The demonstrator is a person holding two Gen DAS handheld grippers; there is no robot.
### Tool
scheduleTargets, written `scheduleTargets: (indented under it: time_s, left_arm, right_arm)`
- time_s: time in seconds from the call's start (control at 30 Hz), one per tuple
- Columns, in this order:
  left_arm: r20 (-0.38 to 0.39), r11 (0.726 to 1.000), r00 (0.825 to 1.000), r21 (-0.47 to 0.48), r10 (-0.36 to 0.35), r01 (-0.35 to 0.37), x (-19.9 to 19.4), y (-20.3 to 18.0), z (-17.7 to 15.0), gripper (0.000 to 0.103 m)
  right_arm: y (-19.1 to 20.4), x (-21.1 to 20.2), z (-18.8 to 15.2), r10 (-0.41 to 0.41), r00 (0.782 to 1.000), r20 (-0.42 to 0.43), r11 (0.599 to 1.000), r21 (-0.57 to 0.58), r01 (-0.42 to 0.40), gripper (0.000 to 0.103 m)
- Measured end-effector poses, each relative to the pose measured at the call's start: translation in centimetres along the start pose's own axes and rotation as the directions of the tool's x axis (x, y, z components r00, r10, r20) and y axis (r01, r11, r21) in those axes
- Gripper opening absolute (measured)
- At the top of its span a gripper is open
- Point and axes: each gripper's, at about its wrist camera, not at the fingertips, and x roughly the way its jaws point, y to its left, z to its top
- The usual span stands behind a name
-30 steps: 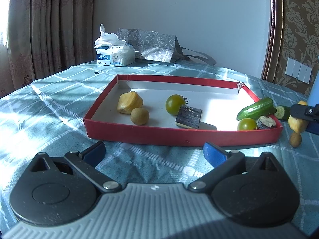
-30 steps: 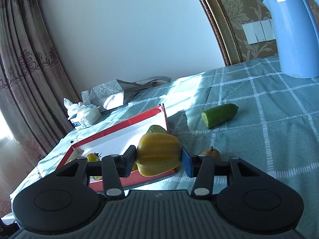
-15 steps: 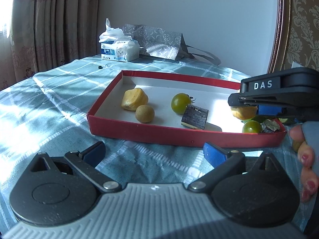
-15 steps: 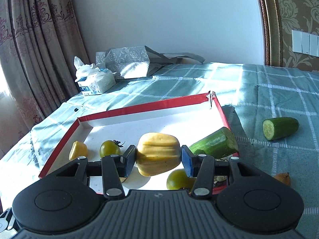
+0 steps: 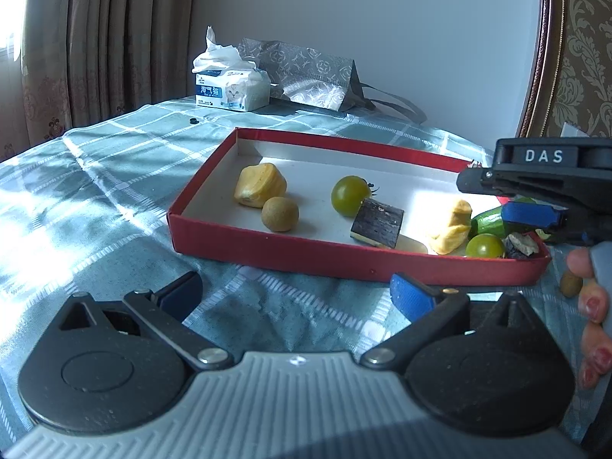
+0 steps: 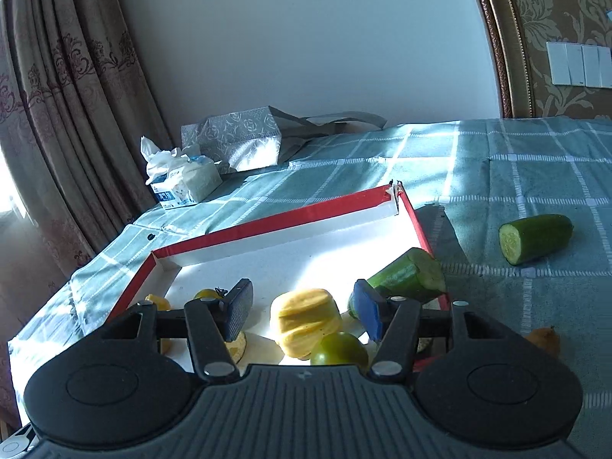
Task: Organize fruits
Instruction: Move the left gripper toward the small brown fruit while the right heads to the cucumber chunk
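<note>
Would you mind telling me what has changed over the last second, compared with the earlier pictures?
The right tool carried the yellow fruit piece from beside the red tray over its near right corner, then opened and let it go; it now lies in the tray beside a green tomato. The left tool stayed open and empty, and the tray's other fruits and the cucumber half on the cloth kept their places.

Two green tomatoes (image 5: 350,201) (image 5: 484,246), two yellow fruit chunks (image 5: 260,185) (image 5: 451,226), one brown round fruit (image 5: 280,214) and two dark-skinned pieces (image 5: 378,222) (image 5: 519,245) sit in the one red tray (image 5: 344,258), two cucumber pieces (image 6: 409,277) (image 6: 535,238) nearby.
</note>
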Motion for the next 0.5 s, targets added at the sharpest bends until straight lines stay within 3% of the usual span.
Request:
scheduleTargets:
  time_s: [0.17,0.3,0.37,0.43,0.5]
  left_arm:
    - [0.013,1.000,1.000,0.026,-0.001,0.001,-0.2,-0.4,-0.2,0.103]
    - [0.019,0.999,1.000,0.039,0.002,-0.002,-0.4,-0.7,-0.3,0.103]
    - [0.021,0.999,1.000,0.045,-0.007,0.006,-0.4,-0.7,-0.3,0.103]
    - [0.024,0.999,0.999,0.048,-0.023,0.022,-0.5,-0.7,-0.4,0.103]
    - [0.026,0.999,0.999,0.046,-0.026,0.025,-0.6,-0.7,-0.4,0.103]
  right_arm:
    - [-3.2,-3.5,-0.7,-0.008,0.999,0.041,0.998,0.069,0.005,0.058]
    - [-4.9,-6.4,-1.4,-0.085,0.992,0.095,0.996,0.048,0.080,0.061]
    - [-5.6,-7.8,-1.7,-0.174,0.974,0.144,0.985,0.020,0.173,0.063]
    - [-6.8,-8.7,-2.0,-0.284,0.939,0.193,0.958,0.012,0.287,0.067]
    - [-8.3,-8.9,-1.9,-0.390,0.903,0.179,0.920,0.031,0.391,0.067]
